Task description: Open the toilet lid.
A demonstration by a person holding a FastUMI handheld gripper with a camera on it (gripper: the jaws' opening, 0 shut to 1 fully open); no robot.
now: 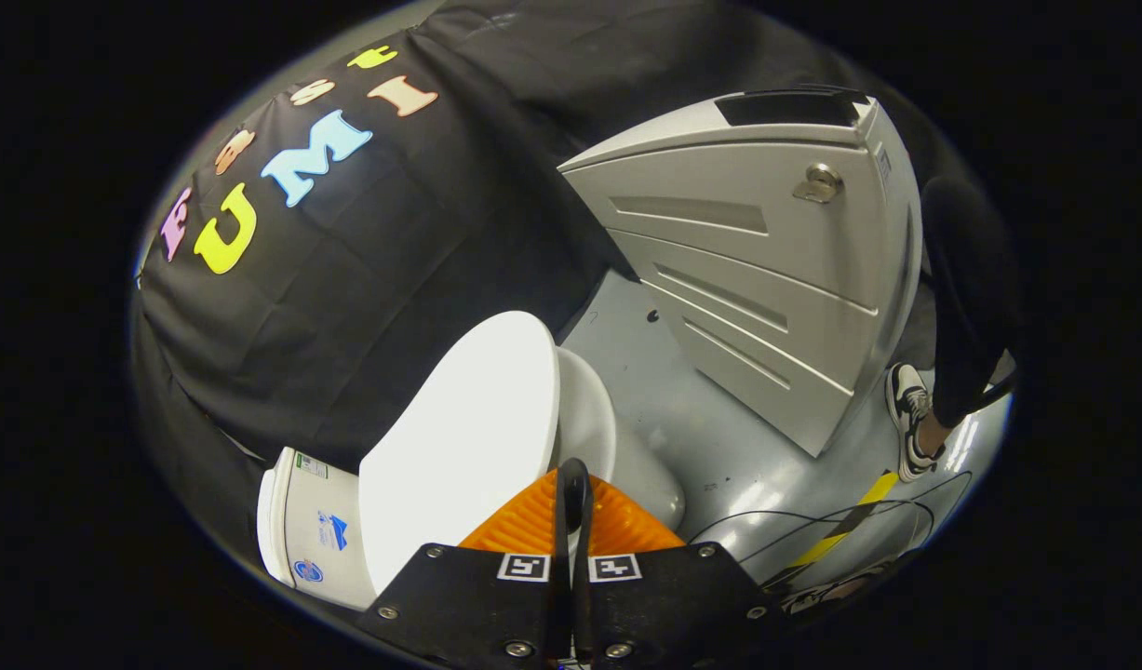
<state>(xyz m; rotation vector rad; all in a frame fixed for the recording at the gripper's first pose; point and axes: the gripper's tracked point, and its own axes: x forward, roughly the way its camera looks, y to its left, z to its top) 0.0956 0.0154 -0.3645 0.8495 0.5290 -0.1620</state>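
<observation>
Bright overhead light, glare on floor (766, 502), strong fisheye warp, sharp focus

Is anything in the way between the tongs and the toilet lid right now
Nothing visible. The tongs sit closed together, their orange fingers right at the edge of the raised white toilet lid, with no object between them.

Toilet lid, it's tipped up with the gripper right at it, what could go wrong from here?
1. The fingers look closed together against the edge of the raised toilet lid, not around it, so it might slip off and drop onto the bowl.
2. Cables trail across the floor beside the toilet, near a person's shoe: a possible snag.
</observation>
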